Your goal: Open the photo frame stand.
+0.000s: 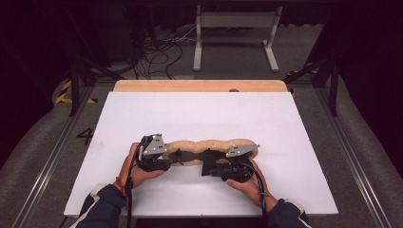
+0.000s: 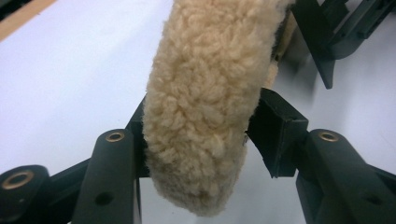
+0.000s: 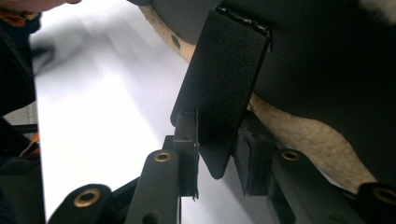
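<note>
Two grippers hold one long fluffy thing (image 1: pixel 211 146) near the front of the white table (image 1: pixel 199 114). It looks like a woolly strap cover with a dark strap (image 3: pixel 224 88) inside. The left gripper (image 1: pixel 172 156) squeezes the fluffy end (image 2: pixel 205 107) between its jaws. The right gripper (image 1: pixel 207 164) pinches the flat dark strap. To do this well, I think both should keep a firm hold, stay level, and pull slowly apart so nothing slips.
</note>
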